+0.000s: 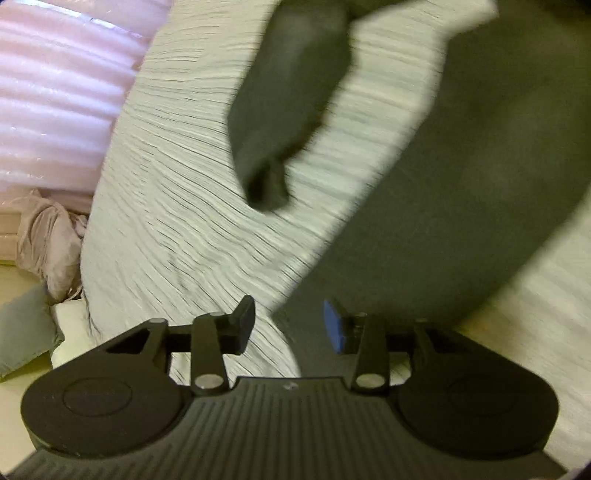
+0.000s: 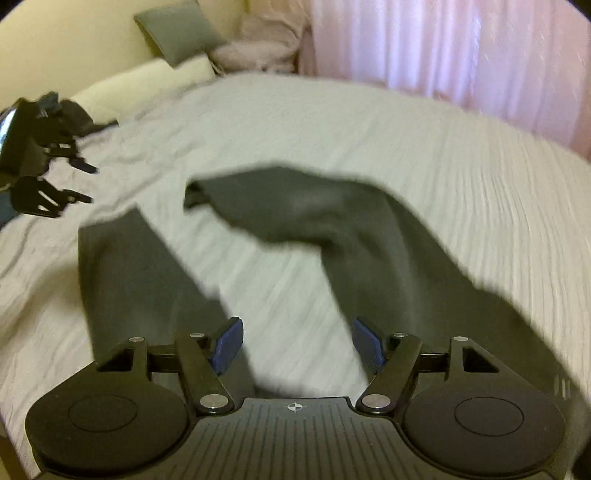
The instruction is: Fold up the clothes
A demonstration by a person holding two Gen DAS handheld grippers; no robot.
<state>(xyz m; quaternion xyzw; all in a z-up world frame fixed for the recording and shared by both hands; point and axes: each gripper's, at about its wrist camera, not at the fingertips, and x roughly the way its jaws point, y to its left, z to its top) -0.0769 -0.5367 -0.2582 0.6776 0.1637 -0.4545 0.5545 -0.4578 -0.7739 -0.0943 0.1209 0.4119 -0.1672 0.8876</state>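
Left tool [image 1: 289,325]: parted, nothing between the pads, above the bed [image 1: 166,221] at the edge of the dark garment [image 1: 424,221]. Garment spread flat on the ribbed pale bedspread, one sleeve [image 1: 280,110] lying out to the left with its cuff curled. In the right wrist view, left tool [image 2: 83,184] at far left over the bed, clear of the cloth. Right tool [image 2: 297,343]: wide apart, empty, over bare bedspread between two dark parts of the garment [image 2: 388,240]. Pillows [image 2: 177,33] and pink curtain [image 2: 461,48] behind. Both views blurred.
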